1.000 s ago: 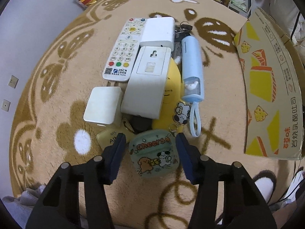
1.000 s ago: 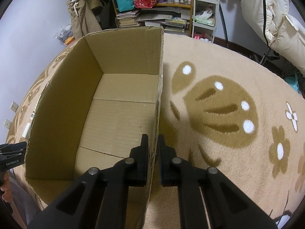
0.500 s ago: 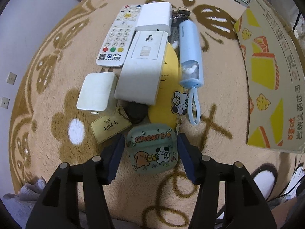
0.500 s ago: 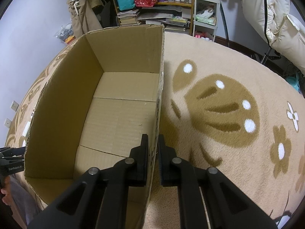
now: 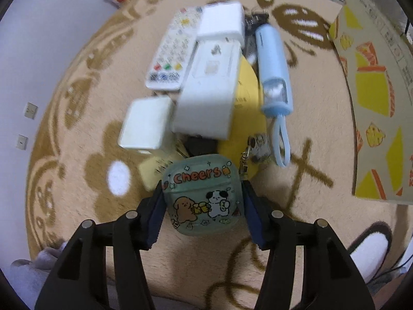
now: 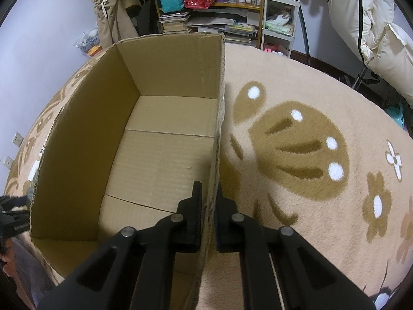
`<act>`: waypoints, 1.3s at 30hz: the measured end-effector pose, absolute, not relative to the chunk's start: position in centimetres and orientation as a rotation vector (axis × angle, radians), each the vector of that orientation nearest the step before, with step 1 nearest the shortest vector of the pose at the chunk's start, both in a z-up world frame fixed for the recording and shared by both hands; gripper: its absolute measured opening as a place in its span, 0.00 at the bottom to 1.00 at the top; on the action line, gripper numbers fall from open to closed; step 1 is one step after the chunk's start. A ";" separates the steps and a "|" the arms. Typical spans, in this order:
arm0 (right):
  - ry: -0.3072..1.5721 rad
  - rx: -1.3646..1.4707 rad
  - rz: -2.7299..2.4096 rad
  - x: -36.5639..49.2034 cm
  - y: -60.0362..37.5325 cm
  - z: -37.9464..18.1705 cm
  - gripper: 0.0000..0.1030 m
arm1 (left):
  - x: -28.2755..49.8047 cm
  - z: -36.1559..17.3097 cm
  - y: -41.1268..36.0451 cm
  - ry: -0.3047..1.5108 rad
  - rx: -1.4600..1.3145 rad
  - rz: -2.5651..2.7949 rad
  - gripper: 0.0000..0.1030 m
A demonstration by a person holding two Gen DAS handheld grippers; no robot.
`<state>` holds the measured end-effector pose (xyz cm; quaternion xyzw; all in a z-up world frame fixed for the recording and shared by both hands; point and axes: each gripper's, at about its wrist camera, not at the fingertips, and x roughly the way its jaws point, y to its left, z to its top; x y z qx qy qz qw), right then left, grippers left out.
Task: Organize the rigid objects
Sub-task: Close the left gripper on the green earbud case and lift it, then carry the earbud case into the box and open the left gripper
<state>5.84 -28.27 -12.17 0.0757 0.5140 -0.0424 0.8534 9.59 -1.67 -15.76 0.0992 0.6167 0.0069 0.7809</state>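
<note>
Counted three white boxes, one remote, one blue tube — left gripper clamping green case over patterned rug; right gripper pinching cardboard box wall, cluttered shelves far.

- Right gripper clamped on the right wall of the cardboard box, one finger inside, one outside.
- Box open-topped, nothing visible inside, spreading toward 11 o'clock.
- Beige patterned rug from 1 to 4 o'clock.
- Cluttered shelves at 12 o'clock.
</note>
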 end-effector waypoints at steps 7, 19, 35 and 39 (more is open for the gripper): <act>1.086 0.173 -0.096 5.7 -29.0 -11.9 0.07 | 9.6 -13.5 -0.1 1.261 0.164 0.051 0.52; 1.092 0.177 -0.098 6.0 -29.3 -12.0 0.07 | 8.5 -8.8 -0.4 1.118 0.212 0.013 0.52; 1.099 0.178 -0.112 5.9 -29.2 -12.3 0.06 | 10.4 -3.8 -4.5 0.996 0.271 -0.054 0.53; 1.113 0.166 -0.134 5.9 -29.1 -12.6 0.06 | 11.1 -2.6 -5.6 0.969 0.272 -0.067 0.53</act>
